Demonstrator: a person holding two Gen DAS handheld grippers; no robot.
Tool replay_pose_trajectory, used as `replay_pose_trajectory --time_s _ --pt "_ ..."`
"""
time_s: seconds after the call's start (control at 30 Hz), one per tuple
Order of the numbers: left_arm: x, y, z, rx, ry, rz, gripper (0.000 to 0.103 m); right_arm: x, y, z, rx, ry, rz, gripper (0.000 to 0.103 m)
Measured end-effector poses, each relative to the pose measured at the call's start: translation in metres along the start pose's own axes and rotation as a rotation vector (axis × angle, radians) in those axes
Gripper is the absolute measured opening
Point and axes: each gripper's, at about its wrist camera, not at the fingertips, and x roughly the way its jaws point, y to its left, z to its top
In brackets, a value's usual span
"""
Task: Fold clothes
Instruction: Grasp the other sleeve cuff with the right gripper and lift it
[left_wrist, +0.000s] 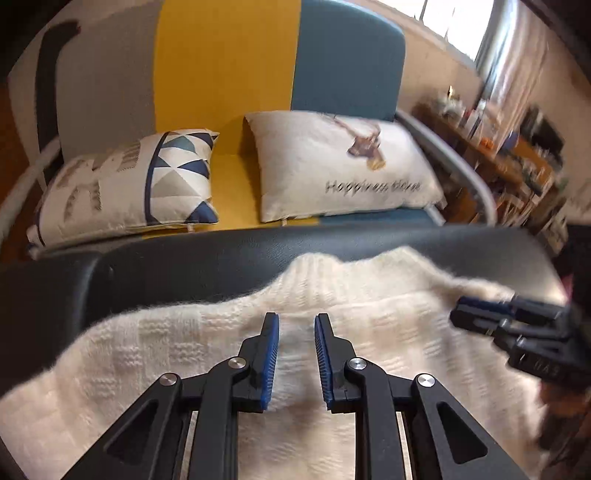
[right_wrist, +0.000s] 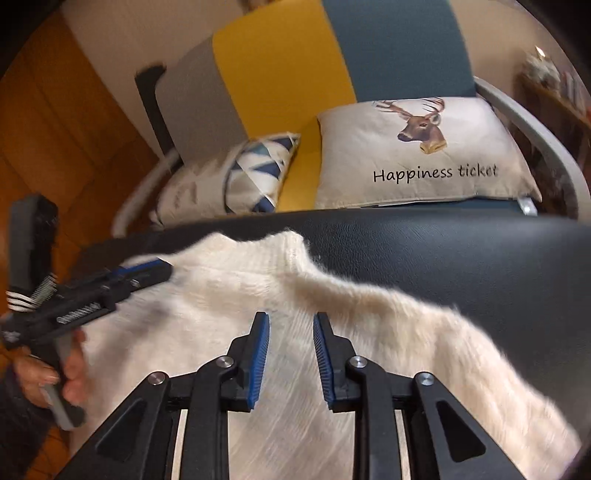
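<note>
White knit sweater (left_wrist: 229, 354) lies spread on a black padded leather surface (left_wrist: 192, 266), ribbed collar toward the far edge, fuzzy hem edges hanging over near sides. Left gripper (left_wrist: 295, 356) hovers over the sweater's middle, jaws apart with a clear gap, nothing between the blue pads (left_wrist: 269, 363). Right gripper (right_wrist: 290, 360) same story in its own view: jaws spread, cloth visible through the gap, not pinching anything. From the left wrist camera the right gripper shows at the right edge over the sweater's shoulder area; can't tell contact, it's blurred. From the right wrist camera the left gripper sits at the left over the other shoulder, with the person's hand (right_wrist: 55, 373) wrapped on its grey handle. Behind the surface: sofa (right_wrist: 280, 74) in grey, yellow and teal panels, a triangle-pattern cushion (left_wrist: 140, 184) and a deer cushion (right_wrist: 424, 155) printed "Happiness ticket". Cluttered shelf (left_wrist: 517, 162) off to the right, blurred
</note>
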Motion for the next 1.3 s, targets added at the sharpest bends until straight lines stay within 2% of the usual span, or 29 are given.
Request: replay_pose_trajectory --time_s 0.1,0.2,0.3,0.37,0.43,0.6,0.73,0.83,0.87,1.03,1.17,1.3 --pt "-0.019 -0.014 -0.008 -0.019 -0.007 -0.071 0.025 -0.057 -0.021 -0.035 0.137 -0.08 0.075 0.026" --pt "-0.037 -0.028 -0.015 -0.037 -0.013 -0.142 0.026 -0.126 -0.052 -0.095 0.274 -0.163 0.099 0.029" --pt "-0.053 -0.055 -0.046 0.006 -0.006 -0.172 0.027 -0.2 -0.089 -0.16 0.418 -0.245 0.049 0.036" --pt "-0.06 -0.067 -0.071 0.012 0.01 -0.176 0.03 -0.245 -0.118 -0.207 0.565 -0.33 0.016 0.056" --pt "-0.066 -0.076 -0.095 0.001 0.035 -0.178 0.033 -0.291 -0.148 -0.255 0.712 -0.415 -0.018 0.066" --pt "-0.073 -0.079 -0.143 -0.052 0.108 -0.154 0.036 -0.352 -0.206 -0.33 1.009 -0.601 -0.075 0.066" --pt "-0.084 -0.083 -0.157 -0.06 0.109 -0.123 0.038 -0.35 -0.232 -0.336 1.085 -0.637 -0.062 0.066" --pt "-0.088 -0.085 -0.162 -0.067 0.117 -0.106 0.041 -0.333 -0.251 -0.336 1.168 -0.629 -0.052 0.062" --pt "-0.088 -0.085 -0.162 -0.071 0.121 -0.102 0.041 -0.332 -0.253 -0.334 1.168 -0.64 -0.064 0.053" --pt "-0.086 -0.086 -0.161 -0.095 0.136 -0.094 0.043 -0.325 -0.263 -0.325 1.143 -0.665 -0.115 0.049" --pt "-0.083 -0.088 -0.161 -0.096 0.14 -0.086 0.047 -0.328 -0.272 -0.325 1.168 -0.691 -0.109 0.049" --pt "-0.082 -0.094 -0.16 -0.077 0.139 -0.08 0.055 -0.33 -0.275 -0.329 1.186 -0.688 -0.109 0.049"
